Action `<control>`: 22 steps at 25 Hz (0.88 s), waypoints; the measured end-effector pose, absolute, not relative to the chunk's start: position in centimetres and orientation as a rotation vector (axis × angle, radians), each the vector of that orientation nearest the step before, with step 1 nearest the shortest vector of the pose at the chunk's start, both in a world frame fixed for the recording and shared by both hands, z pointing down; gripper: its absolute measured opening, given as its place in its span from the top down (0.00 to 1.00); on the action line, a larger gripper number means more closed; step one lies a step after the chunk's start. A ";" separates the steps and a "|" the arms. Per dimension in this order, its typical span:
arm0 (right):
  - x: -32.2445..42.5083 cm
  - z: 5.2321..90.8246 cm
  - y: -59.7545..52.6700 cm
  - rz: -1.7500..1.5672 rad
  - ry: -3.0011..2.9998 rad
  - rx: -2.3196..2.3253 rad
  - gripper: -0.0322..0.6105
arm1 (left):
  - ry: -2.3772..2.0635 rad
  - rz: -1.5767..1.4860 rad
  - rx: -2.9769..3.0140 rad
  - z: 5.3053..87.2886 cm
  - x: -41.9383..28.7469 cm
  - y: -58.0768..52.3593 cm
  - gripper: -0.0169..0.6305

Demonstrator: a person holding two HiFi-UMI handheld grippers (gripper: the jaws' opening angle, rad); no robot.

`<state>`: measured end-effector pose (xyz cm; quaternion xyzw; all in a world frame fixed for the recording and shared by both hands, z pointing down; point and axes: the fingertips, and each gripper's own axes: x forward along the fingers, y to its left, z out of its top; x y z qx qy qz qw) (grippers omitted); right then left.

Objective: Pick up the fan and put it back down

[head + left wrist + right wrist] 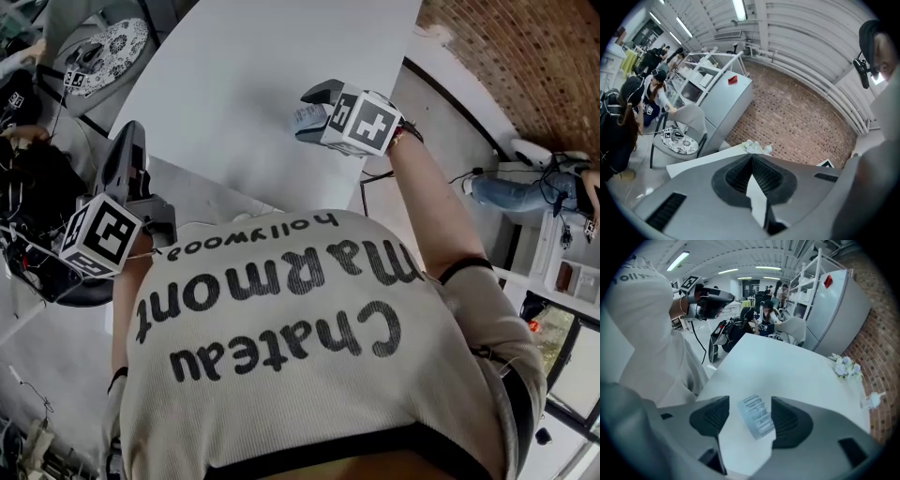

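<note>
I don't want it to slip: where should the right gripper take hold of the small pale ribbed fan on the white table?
Take the small pale ribbed fan across its two long side edges, from above. It seems to lie flat on the white table between the right gripper's open jaws, long edges facing them.

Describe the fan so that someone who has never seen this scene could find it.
Start at the large white table, which has a bunch of pale flowers near the brick wall. The fan is toward the near side, between the open jaws of the right gripper. Unlike the flowers, it is a small pale block of parallel ribs.
</note>
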<state>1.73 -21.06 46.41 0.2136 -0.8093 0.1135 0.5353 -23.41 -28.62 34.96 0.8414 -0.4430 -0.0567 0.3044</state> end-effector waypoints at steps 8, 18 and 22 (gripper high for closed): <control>2.6 46.4 -21.2 0.242 -1.922 0.552 0.59 | -1.185 -0.155 2.210 34.9 -24.0 -27.3 0.97; 2.7 46.2 -21.0 0.248 -1.937 0.599 0.60 | -1.200 -0.168 2.207 34.4 -24.4 -26.8 0.97; 2.8 46.2 -21.1 0.264 -1.944 0.653 0.61 | -1.180 -0.164 2.206 34.8 -24.2 -26.8 0.97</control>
